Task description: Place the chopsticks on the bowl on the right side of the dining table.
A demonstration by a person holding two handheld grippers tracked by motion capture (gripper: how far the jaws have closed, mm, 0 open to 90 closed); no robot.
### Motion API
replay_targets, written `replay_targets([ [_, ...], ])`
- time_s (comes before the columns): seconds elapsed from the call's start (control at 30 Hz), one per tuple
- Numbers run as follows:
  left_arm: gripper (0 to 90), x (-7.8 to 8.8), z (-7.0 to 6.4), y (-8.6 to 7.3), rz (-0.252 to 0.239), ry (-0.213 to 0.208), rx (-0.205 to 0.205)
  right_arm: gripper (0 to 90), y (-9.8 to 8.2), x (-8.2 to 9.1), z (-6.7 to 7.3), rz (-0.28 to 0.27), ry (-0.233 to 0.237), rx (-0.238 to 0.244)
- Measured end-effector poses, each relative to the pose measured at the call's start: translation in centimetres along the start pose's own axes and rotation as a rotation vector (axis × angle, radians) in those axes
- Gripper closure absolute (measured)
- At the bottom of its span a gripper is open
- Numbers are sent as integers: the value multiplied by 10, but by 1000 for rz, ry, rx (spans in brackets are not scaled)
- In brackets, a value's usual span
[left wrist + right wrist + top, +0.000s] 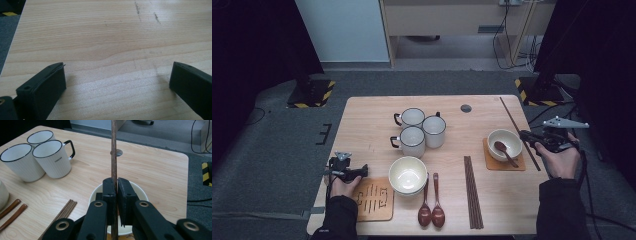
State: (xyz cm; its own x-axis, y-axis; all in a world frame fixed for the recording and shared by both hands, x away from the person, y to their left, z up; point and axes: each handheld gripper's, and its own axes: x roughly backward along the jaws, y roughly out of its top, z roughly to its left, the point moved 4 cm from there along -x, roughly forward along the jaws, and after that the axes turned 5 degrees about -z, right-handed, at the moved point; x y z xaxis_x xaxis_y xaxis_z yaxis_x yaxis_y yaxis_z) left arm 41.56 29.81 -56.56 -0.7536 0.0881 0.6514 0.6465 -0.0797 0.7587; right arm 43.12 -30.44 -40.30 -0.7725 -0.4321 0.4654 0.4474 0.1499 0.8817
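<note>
While the left tool (362,171) rests low on the desk (372,125) with its jaws spread wide and nothing between them, the right tool (527,136) is clenched tight on a long brown chopstick (518,131). In the high view this chopstick lies slanted along the right side of the desk, from near the far edge down past a white bowl (512,137). The right tool grips it just beside that bowl. The bowl sits on an orange mat (488,162) and has a brown spoon (504,151) in it. In the right gripper view the chopstick (114,157) sticks straight up between the two black jaws, and the white bowl (96,193) shows right behind them. In the left gripper view the left tool (117,82) has bare wood of the desk (100,37) between its jaws. Near the left tool lies a wooden mat with cut lines (374,197). Just beside that mat is a big white bowl (408,175). Two brown spoons (431,212) lie side by side next to the big bowl. A bundle of chopsticks (473,192) lies to the right of the spoons. Three white mugs (421,130) with dark rims stand close together in the middle of the desk. A small round grey spot (466,108) sits near the far edge.
</note>
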Motion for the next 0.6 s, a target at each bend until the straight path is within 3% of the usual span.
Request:
replay_targets([
  [0.6,0,0,0,0,0,0,0,851,-9,-28,-12,49,9,18],
])
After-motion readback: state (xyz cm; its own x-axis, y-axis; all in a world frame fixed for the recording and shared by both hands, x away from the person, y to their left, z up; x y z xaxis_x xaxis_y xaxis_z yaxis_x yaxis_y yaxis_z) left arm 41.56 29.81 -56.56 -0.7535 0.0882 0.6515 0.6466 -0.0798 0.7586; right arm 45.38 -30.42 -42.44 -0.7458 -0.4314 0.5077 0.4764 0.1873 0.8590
